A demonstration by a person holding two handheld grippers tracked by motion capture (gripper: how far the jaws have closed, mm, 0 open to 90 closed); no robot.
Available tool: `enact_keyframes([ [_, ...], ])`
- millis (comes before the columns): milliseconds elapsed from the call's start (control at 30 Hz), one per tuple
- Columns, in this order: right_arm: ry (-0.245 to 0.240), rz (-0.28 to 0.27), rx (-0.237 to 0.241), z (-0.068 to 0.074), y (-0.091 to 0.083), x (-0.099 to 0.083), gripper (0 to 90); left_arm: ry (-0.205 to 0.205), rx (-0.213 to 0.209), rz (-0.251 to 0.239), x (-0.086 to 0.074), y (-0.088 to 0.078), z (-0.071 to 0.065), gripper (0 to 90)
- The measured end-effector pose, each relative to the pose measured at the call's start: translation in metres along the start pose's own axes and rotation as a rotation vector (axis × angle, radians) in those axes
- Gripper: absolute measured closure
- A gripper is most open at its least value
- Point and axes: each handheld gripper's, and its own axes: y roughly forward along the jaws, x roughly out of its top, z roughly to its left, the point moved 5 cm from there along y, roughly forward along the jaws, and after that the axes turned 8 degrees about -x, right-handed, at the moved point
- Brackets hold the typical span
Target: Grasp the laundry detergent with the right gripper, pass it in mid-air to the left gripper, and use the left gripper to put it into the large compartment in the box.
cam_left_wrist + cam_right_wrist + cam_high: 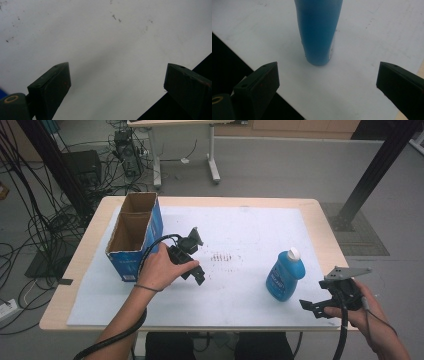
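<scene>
A blue bottle (285, 275) with a white cap stands upright on the white sheet (250, 220) at the right. My right gripper (312, 309) is near the table's front right edge, just right of the bottle and apart from it. In the right gripper view the bottle (319, 30) stands ahead of the open right gripper (328, 65), beyond its fingertips. My left gripper (200, 259) rests over the sheet left of centre, beside the box. In the left gripper view the left gripper (117, 67) is open over bare white sheet (100, 37).
A blue cardboard box (134, 232) with an open top stands at the sheet's left edge, close behind the left hand. Dark smudges (222, 256) mark the sheet's middle. The wooden table (320, 225) frames the sheet. Cables and a desk leg lie on the floor beyond.
</scene>
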Motion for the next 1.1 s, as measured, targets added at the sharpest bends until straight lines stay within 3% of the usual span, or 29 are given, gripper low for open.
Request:
enact_keyframes([
  [667, 0.002, -0.010, -0.021, 0.009, 0.011, -0.011, 4.9, -0.001, 0.024, -0.014, -0.002, -0.001, -0.002, 6.1],
  [1100, 0.022, -0.047, -0.031, 0.013, 0.020, -0.020, 5.0, -0.005, 0.026, -0.018, -0.003, 0.000, -0.003, 6.3],
])
